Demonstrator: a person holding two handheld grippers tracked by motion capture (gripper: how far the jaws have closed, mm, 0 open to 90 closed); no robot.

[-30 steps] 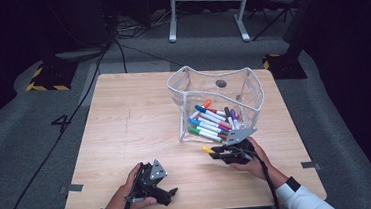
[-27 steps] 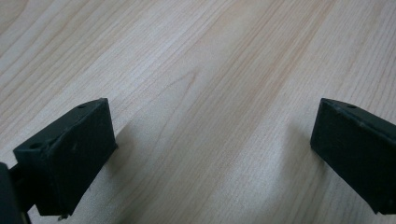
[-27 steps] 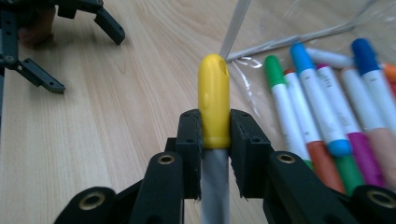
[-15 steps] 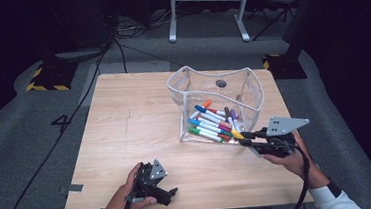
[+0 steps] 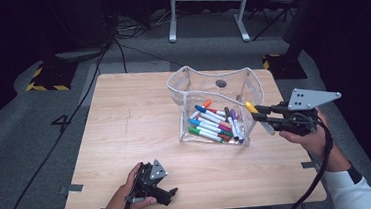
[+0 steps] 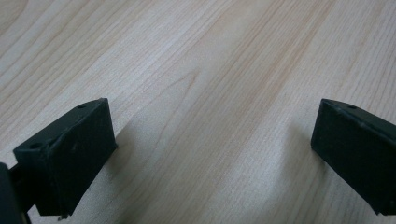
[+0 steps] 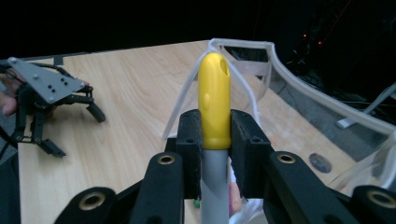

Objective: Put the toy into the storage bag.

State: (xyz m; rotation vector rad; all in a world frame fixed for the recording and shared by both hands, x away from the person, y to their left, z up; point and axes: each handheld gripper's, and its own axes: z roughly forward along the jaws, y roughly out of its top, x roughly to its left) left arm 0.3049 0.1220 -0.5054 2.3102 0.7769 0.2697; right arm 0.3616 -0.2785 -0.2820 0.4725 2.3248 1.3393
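1. A pale wooden bench [image 5: 135,128] stands on grey carpet [image 5: 36,146].
2. A black cable [image 5: 51,145] trails across the floor at left.
3. Yellow-black hazard tape [image 5: 46,85] marks a dark base beyond.
4. White stand legs [image 5: 206,12] sit behind.

Yellow-capped marker [image 7: 214,100]: grey barrel, yellow cap with a small hole near its tip; clamped at the cap's base between two black pads; carried level above the table, cap toward the clear container [image 5: 190,85], just beside its right wall. Container: transparent, soft-walled, open-topped, upright on the table's far right part; several coloured markers [image 5: 210,121] lie flat inside, roughly parallel.
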